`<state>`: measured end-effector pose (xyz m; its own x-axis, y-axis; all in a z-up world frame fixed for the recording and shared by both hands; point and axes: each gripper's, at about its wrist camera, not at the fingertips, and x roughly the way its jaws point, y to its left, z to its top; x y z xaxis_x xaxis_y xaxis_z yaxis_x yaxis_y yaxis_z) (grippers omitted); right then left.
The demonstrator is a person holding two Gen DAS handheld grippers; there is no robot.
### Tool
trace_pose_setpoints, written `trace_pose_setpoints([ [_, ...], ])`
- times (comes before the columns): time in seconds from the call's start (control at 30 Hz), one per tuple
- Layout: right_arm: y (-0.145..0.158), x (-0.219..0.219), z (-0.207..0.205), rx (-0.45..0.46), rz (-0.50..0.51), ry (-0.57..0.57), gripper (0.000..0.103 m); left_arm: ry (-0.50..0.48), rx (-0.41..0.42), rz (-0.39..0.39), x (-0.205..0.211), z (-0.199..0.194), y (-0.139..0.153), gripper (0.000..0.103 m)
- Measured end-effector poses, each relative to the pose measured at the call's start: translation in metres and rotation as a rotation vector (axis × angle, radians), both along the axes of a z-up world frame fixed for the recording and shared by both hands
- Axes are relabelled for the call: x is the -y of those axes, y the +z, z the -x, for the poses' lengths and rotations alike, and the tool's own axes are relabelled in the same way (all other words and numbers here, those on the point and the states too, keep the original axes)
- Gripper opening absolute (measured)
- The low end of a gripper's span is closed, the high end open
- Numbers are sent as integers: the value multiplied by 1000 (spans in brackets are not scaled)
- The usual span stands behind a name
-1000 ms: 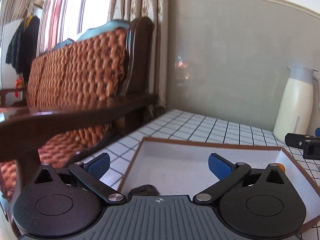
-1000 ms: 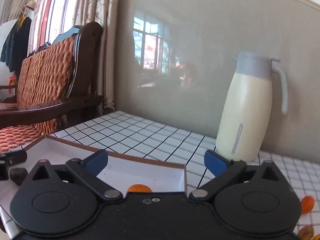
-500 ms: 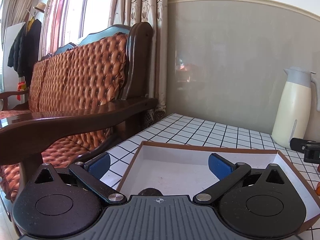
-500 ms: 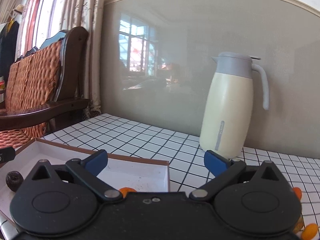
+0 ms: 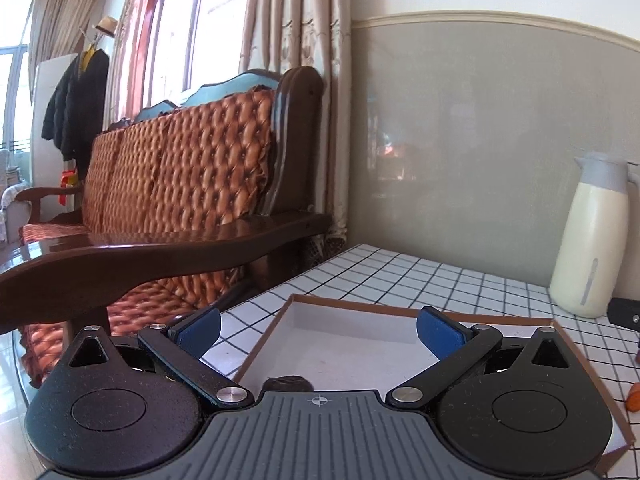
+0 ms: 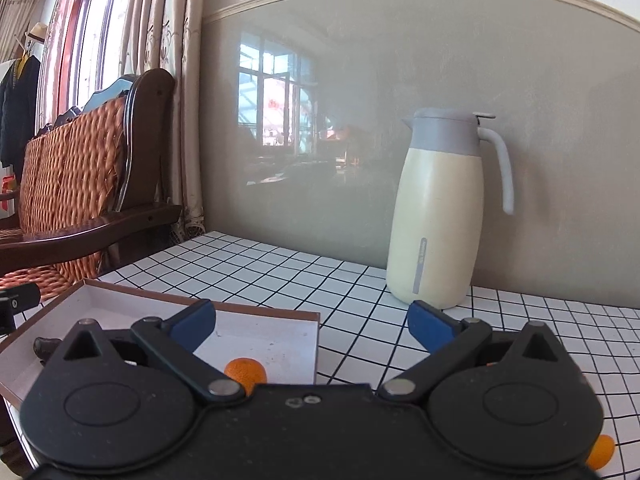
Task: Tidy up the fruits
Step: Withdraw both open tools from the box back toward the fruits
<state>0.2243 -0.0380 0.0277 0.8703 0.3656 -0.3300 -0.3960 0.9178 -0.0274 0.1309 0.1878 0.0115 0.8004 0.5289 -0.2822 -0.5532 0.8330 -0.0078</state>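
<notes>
right hand-held gripper [image 6: 310, 326]: wide open, empty | orange fruit [image 6: 245, 373]: in tray [image 6: 280, 314], just below left finger

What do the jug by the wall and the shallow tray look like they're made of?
Jug: probably painted metal, its cream body smooth and matte, with a grey plastic-looking lid and handle. Tray: likely cardboard, going by thin straight walls, brown outside and edges, dull white inside.

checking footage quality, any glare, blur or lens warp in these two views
Left wrist view: window blown out white, wall trim bowed by the fisheye, sofa sharp. Right wrist view: window reflection on the glossy wall, sofa back smeared by motion blur, jug crisp.
</notes>
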Motion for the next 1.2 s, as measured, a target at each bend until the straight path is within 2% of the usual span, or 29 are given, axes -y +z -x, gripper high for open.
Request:
trace_pose_setpoints([
  [0.2, 4, 11, 10, 13, -14, -12, 93, -19, -19, -34, 16, 2, 8, 103],
  [0.43, 8, 30, 26, 24, -30, -23, 92, -101, -52, -18, 27, 6, 11, 103],
  [0.6, 8, 40, 35, 26, -23, -22, 92, -96, -65, -25, 39, 9, 12, 103],
  [0.7, 7, 50, 40, 22, -36, -23, 92, -104, -78, -66, 49, 14, 9, 103],
  [0.9, 7, 68, 52, 33, -36, -45, 93, -165, -71, -14, 65, 29, 9, 103],
  [1.2, 4, 97, 63, 41, 10, -95, 93, -279, -79, -51, 110, 22, 5, 103],
])
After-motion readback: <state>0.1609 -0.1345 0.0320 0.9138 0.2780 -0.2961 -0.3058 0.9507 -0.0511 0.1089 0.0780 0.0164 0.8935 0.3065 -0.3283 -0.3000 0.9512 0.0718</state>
